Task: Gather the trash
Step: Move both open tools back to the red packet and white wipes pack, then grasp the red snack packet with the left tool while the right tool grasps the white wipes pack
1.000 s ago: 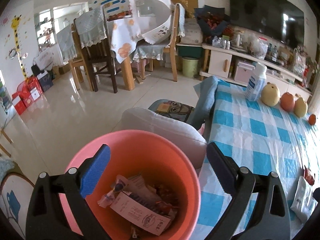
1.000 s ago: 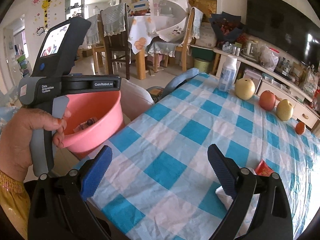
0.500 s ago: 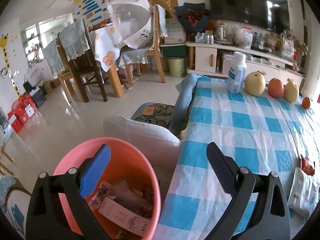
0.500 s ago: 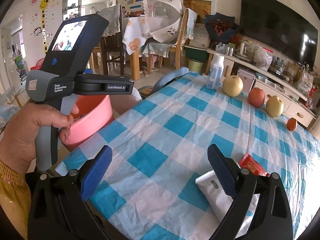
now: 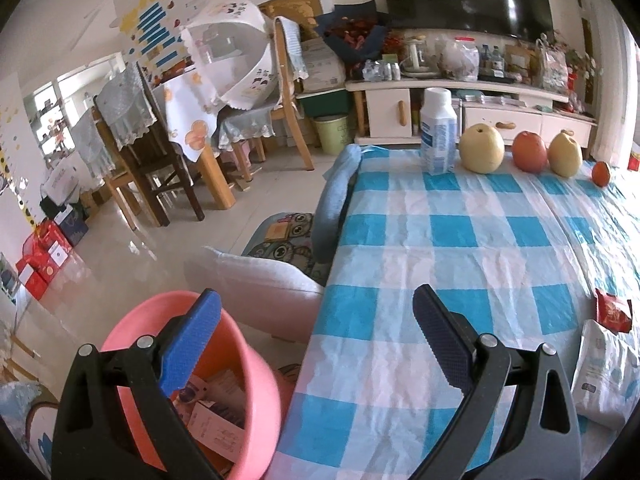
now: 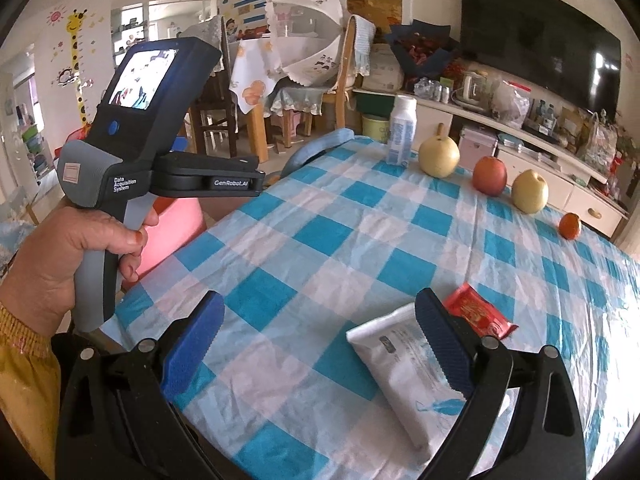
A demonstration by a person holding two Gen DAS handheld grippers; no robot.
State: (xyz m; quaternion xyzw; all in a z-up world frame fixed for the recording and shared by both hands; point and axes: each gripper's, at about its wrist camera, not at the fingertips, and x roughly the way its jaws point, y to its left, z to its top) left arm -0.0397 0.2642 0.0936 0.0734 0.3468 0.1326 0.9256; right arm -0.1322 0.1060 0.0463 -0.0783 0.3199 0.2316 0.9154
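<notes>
A crinkled blue-checked tablecloth (image 6: 320, 240) covers the table. The round pink plastic bin (image 5: 240, 360) of wrappers has slid leftward. White pouch (image 6: 408, 372) and red wrapper (image 6: 476, 312) lie nearer the right gripper (image 6: 320, 344); it and the left gripper (image 5: 316, 336) gape empty.

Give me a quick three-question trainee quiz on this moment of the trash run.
1. True or false: the right gripper is shut on the white packet.
2. Which trash lies just beyond the white packet? A) red wrapper B) green can C) paper cup
3. Fill in: the collected trash sits in the pink ____ beside the table.

Key: 1 false, its jaws are open and empty; 2 A; 3 bucket.
</notes>
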